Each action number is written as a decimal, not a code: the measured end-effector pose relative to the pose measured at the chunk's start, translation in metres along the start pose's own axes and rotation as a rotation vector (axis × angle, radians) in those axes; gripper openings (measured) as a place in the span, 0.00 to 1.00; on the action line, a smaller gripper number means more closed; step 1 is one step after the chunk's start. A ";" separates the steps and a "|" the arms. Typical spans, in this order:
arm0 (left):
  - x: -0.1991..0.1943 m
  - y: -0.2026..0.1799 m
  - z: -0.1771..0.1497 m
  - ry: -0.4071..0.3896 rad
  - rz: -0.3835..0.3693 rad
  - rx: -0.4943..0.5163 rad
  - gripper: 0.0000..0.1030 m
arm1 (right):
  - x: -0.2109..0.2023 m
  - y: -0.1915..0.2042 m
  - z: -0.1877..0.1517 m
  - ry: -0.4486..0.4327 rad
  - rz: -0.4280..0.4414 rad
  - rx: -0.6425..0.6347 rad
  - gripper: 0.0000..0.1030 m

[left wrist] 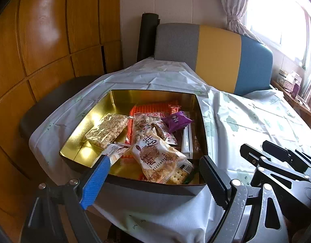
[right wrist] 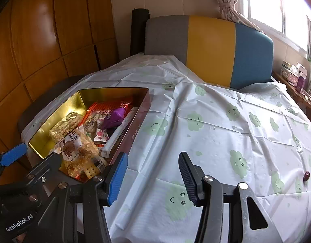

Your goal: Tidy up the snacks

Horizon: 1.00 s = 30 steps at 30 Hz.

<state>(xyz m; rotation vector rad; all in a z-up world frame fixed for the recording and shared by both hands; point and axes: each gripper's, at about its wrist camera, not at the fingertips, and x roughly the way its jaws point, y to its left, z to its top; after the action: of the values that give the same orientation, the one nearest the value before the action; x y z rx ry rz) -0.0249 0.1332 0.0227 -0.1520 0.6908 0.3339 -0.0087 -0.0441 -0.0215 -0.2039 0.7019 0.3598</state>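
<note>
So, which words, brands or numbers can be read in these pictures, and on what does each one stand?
"GenRobot.AI": on the left tool's body, in the right wrist view.
"金" and some further Chinese characters: on the orange pack in the tin; the rest is blurred.
One big Chinese character and a line of small letters: on the clear cracker bag; not readable.
White marks on the purple packet: blurred.
Print on the tin's outer side: too small.

A white plastic tablecloth printed with pale green smiling clouds [right wrist: 226, 121] is lying creased over the table, and a chair back striped grey, yellow and blue [right wrist: 210, 48] is standing just behind it. A glossy orange-brown wooden panelled wall [left wrist: 44, 40] is catching the light at the left, while a pale patterned curtain [left wrist: 234, 6] is hanging tied beside the bright window [right wrist: 276, 8].
</note>
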 end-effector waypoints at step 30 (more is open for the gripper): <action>-0.004 0.007 0.002 -0.040 -0.018 -0.009 0.85 | -0.005 -0.001 0.004 -0.009 -0.003 -0.025 0.52</action>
<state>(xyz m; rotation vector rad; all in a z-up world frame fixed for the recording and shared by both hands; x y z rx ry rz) -0.0287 0.1389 0.0271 -0.1596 0.6479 0.3223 -0.0093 -0.0447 -0.0154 -0.2273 0.6882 0.3663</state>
